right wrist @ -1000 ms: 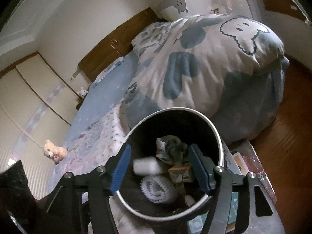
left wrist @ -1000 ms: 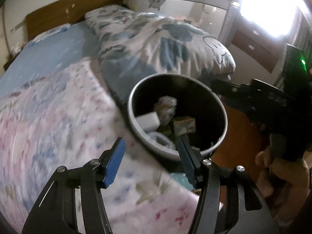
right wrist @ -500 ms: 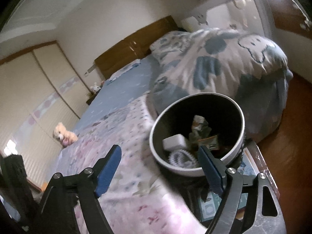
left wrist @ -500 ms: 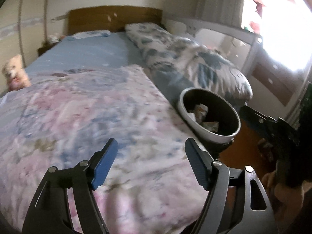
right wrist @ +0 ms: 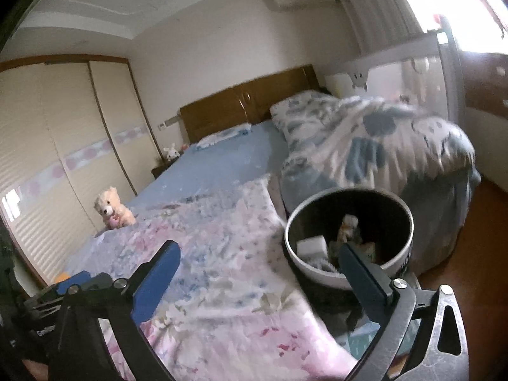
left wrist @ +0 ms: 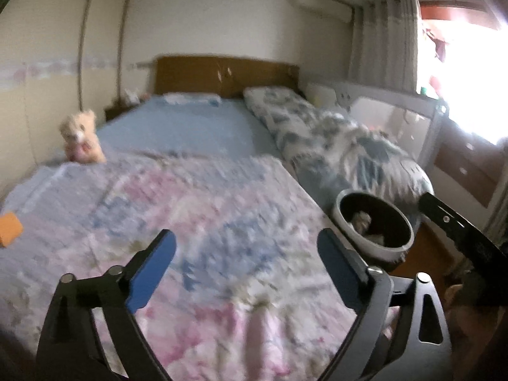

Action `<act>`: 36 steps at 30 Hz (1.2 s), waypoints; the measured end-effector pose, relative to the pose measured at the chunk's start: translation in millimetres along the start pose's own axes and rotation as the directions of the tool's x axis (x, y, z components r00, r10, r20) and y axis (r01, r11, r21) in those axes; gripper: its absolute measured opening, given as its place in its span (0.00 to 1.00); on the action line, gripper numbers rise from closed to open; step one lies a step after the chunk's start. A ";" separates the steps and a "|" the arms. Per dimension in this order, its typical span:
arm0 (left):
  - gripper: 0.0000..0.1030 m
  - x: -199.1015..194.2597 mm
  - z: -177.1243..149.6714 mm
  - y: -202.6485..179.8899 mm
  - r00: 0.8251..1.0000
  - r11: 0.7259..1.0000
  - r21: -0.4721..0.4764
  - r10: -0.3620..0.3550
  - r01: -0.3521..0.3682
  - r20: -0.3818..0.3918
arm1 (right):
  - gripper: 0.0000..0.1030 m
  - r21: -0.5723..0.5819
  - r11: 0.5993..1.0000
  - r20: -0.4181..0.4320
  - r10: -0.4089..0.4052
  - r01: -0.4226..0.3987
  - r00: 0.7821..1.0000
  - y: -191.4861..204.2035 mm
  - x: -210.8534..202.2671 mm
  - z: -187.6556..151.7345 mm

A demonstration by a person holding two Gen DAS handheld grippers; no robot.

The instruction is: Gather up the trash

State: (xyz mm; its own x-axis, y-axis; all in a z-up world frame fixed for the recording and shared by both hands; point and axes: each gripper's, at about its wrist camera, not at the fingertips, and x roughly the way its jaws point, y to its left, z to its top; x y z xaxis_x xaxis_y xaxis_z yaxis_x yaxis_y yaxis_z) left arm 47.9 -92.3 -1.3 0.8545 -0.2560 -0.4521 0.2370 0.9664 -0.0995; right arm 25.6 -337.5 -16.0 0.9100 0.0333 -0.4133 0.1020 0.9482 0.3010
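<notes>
A round bin [left wrist: 374,222] [right wrist: 349,231] with a pale rim and dark inside stands at the bed's right side, holding several pieces of trash, among them a white block [right wrist: 312,245]. My left gripper [left wrist: 246,246] hangs over the pink floral bedspread [left wrist: 190,222], its jaws opening wide with nothing between them. My right gripper [right wrist: 257,260] is beside the bin, its jaws also opening and empty; its right finger [right wrist: 362,270] overlaps the bin's near rim. An orange object [left wrist: 9,228] lies at the bed's left edge.
A teddy bear [left wrist: 81,136] [right wrist: 111,208] sits at the bed's left side. A crumpled blue-and-white duvet [right wrist: 374,139] is heaped on the right. Wardrobe doors [right wrist: 47,158] line the left wall. Wooden floor [right wrist: 470,222] shows right of the bin.
Both grippers pulled back from over the bin and turned left toward the bed. Their jaws spread wider. The bin shifted to the right and looks smaller.
</notes>
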 end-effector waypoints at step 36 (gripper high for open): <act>1.00 -17.8 -14.6 2.3 0.964 0.972 0.075 0.211 -0.225 0.160 | 1.00 -0.191 0.981 0.140 0.005 0.022 0.990 40.1 0.5 -17.9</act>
State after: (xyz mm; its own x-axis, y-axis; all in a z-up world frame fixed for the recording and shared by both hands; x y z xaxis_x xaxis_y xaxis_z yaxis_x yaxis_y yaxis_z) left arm 26.5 -85.2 -6.4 0.9479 -0.0469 -0.3150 0.0728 0.9948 0.0711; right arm 23.0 -293.8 -19.5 0.9579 -0.0062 -0.2872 0.0431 0.9915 0.1225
